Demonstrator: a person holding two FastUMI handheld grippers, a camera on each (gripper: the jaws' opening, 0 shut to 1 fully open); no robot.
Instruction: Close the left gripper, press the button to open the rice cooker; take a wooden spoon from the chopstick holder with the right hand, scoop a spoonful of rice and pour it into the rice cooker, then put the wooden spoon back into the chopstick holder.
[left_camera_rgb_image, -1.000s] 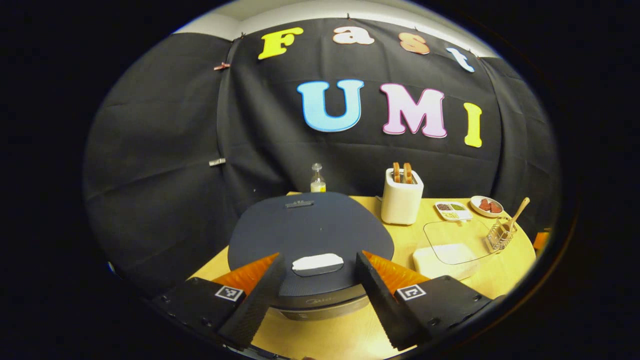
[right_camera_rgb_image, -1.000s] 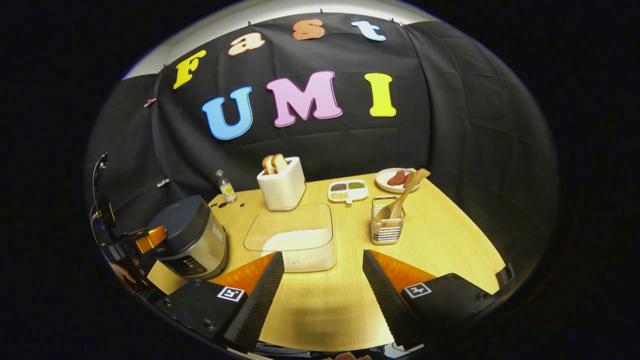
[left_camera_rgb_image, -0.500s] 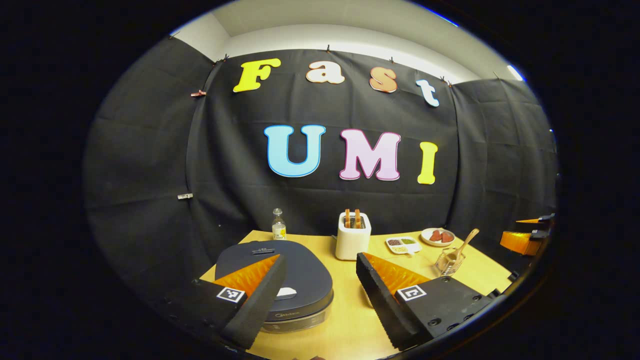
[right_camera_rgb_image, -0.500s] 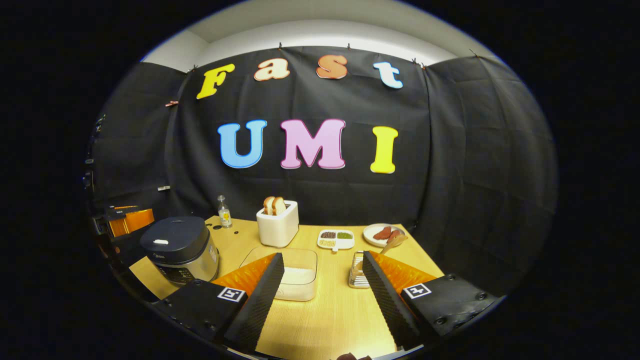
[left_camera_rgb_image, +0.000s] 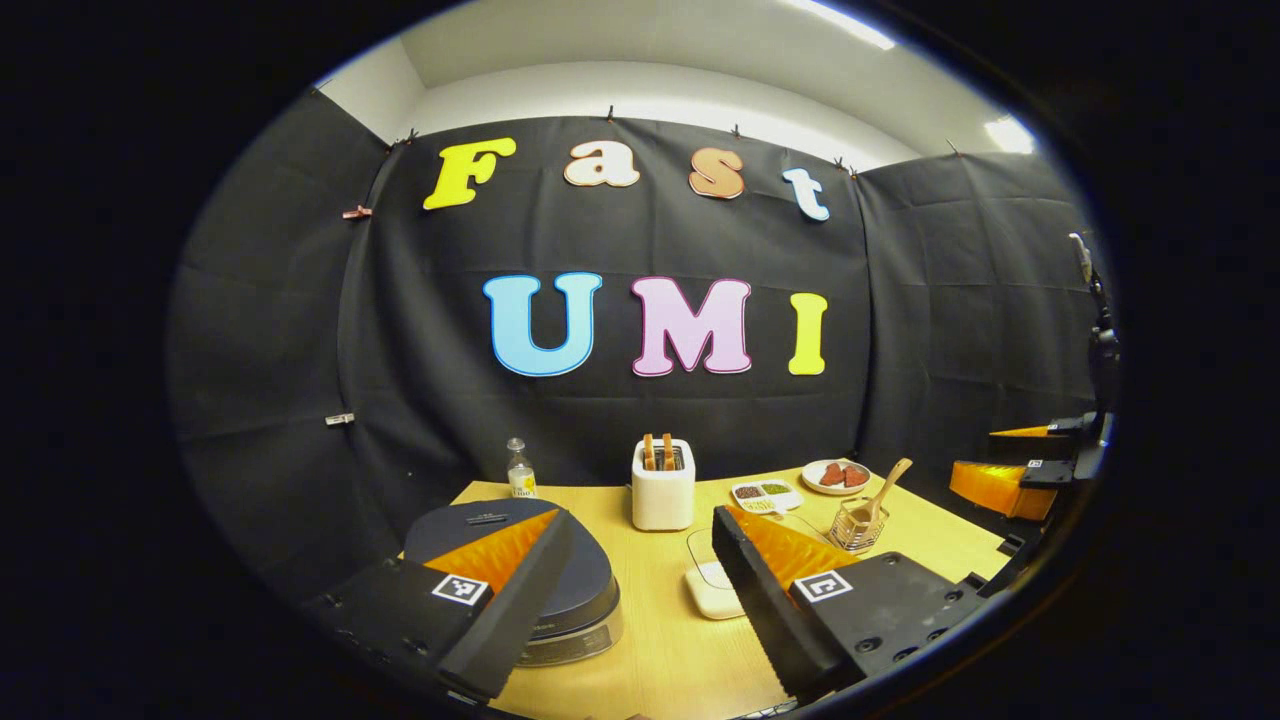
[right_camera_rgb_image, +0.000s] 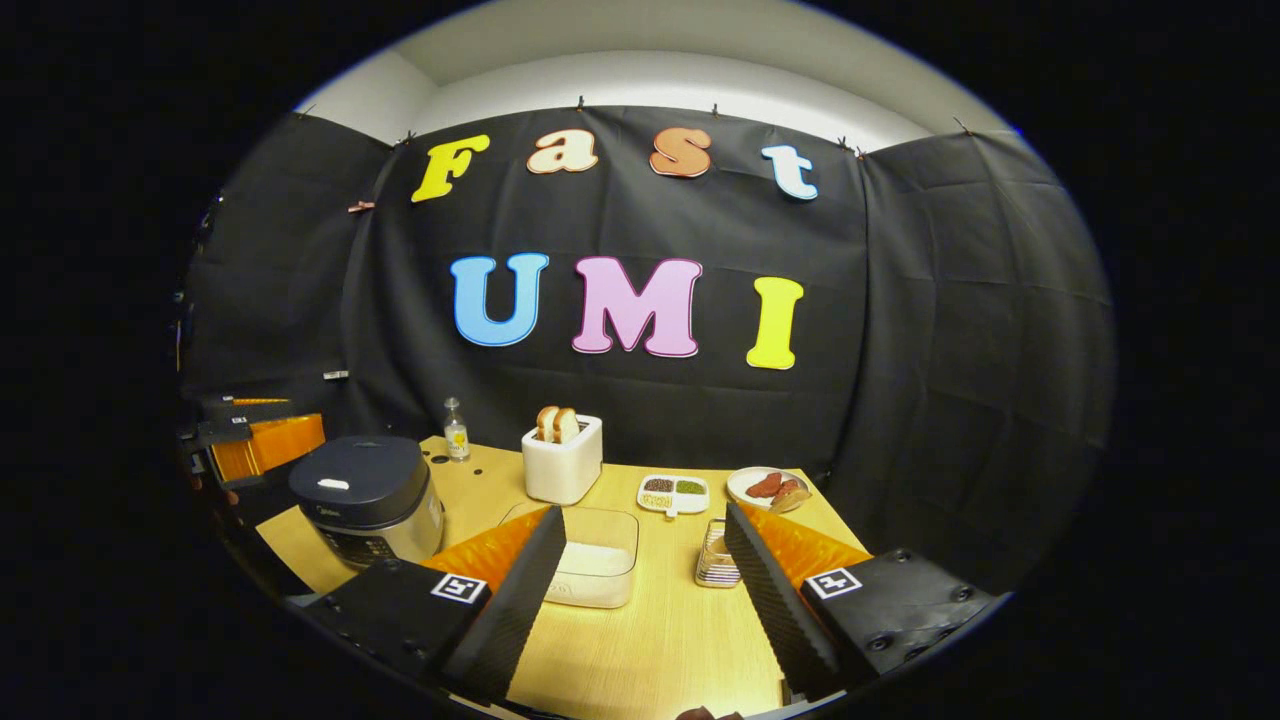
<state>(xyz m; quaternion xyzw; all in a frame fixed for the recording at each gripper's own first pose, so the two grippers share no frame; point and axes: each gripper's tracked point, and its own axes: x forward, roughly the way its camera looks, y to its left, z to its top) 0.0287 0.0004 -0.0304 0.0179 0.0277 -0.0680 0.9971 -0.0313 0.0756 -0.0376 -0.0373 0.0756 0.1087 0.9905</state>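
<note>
Hovering the left gripper (left_camera_rgb_image: 640, 520) and right gripper (right_camera_rgb_image: 645, 515), jaws released, short of the shut rice cooker (left_camera_rgb_image: 590, 585) at seven o'clock and the wooden spoon (left_camera_rgb_image: 886, 484) in the chopstick holder (left_camera_rgb_image: 852, 527) at four, probably needing clenched left jaws centring on its button (right_camera_rgb_image: 332, 484).

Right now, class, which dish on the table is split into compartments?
The rectangular white tray beside the toaster: it has separate sections of grains, whereas the round plate is undivided, holding reddish pieces.
</note>
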